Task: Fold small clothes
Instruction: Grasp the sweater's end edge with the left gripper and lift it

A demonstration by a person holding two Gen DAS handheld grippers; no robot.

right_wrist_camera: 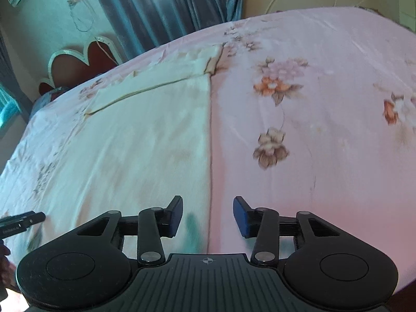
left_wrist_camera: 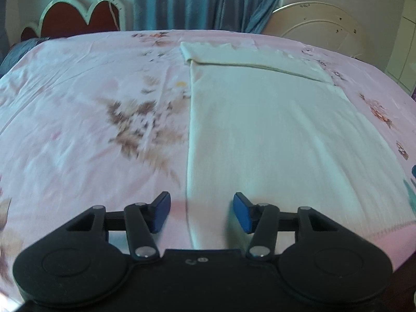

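Cream-white cloth, the garment, lies flat on the pink flowered bedsheet, its far end turned over in a band across its width. Seen from the left wrist, its long straight edge runs from the near edge of the bed toward the far edge, and the left gripper hangs over that edge at the near end, blue pads apart, nothing pressed between them. The right gripper hangs over the opposite long edge of the garment, also near the bed's near edge, jaws apart and empty; one pad is above cloth, the other above bare bedsheet.

At the left border of the right wrist view a black bar of the other gripper shows small white lettering, too blurred to read. Beyond the far edge of the bed hang blue-grey curtains, with a red scalloped headboard at the far left corner and a round cream frame at the far right. Nothing lies on the garment.
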